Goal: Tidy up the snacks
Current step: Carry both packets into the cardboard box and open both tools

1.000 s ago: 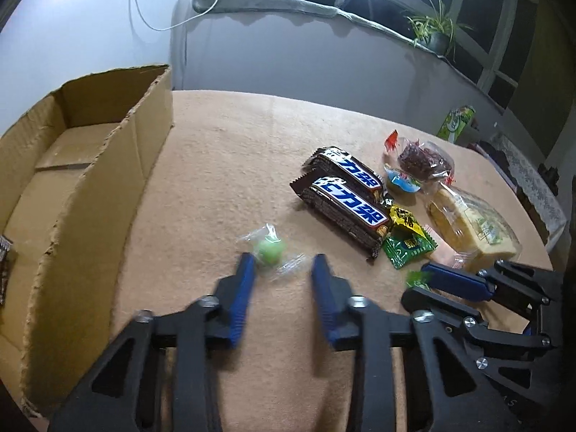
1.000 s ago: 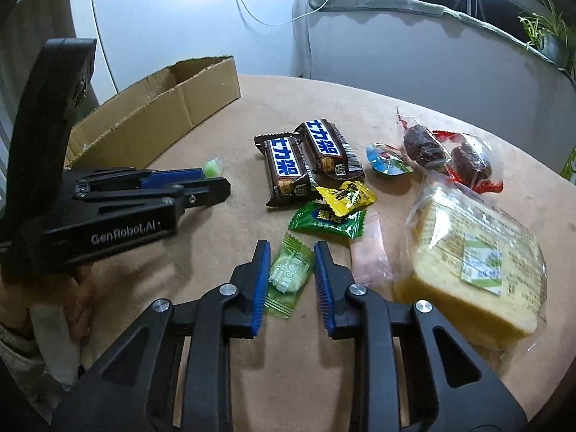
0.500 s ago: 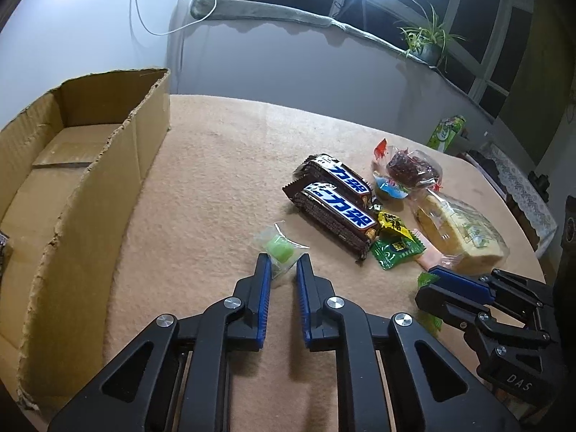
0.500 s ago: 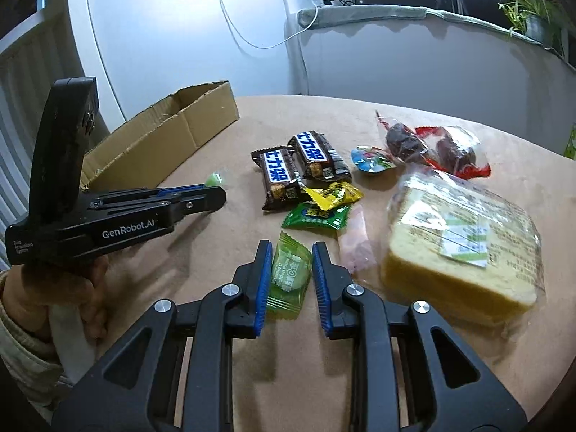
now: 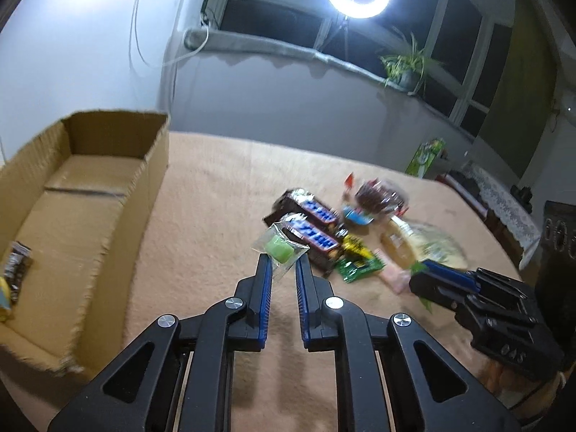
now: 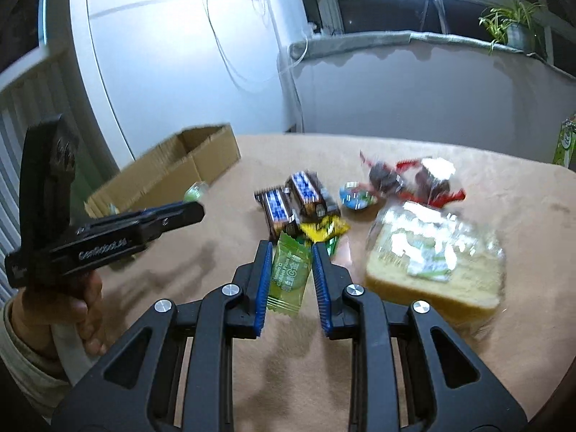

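The left gripper [image 5: 282,270] is closed on a small green candy in clear wrapper [image 5: 280,252], and the right gripper [image 6: 289,261] pinches a flat green plum-candy sachet [image 6: 289,273]; both are lifted off the beige table [image 5: 201,216]. The open cardboard box [image 5: 82,194] at the table's left edge holds only a few packets. Chocolate bars [image 5: 309,226], bagged bread [image 6: 435,262] and other snacks remain outside, so most sorting seems left.

The green candy wrapper [image 6: 290,273] reads "Golden Plum", and the left gripper [image 6: 194,212] seemingly "GenRobot.AI", blurred.
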The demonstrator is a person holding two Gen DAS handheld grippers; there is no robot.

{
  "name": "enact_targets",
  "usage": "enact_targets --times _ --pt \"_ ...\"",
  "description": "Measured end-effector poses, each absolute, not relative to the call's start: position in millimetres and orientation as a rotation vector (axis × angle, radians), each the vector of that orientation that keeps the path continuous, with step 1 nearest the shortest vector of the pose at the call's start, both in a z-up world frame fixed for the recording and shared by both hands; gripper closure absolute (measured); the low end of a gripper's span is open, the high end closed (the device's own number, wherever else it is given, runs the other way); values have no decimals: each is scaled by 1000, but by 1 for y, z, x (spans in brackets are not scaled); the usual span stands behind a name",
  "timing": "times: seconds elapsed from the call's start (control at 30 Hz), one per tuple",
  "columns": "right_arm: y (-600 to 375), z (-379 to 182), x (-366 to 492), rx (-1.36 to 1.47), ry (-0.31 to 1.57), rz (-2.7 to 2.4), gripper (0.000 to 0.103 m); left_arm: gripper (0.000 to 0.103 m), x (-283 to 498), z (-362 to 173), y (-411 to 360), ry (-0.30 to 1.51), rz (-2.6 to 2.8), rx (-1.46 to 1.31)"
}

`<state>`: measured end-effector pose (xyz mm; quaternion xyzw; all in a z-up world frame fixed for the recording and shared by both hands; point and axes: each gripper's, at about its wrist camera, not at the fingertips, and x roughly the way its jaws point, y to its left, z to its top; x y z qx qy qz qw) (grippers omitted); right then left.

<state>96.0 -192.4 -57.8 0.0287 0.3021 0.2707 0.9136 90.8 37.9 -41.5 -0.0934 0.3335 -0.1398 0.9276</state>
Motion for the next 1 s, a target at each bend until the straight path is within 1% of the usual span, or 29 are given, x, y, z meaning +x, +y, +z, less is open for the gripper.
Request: enact_targets --times 0.2,0.47,1.0 --pt "-192 -30 91 68 565 567 79 91 72 -12 45 612 -276 -176" --pt "-161 -4 90 26 517 611 79 91 52 20 72 523 -220 -162" --pt "-27 27 95 -74 474 826 79 91 32 16 165 493 -59 -245"
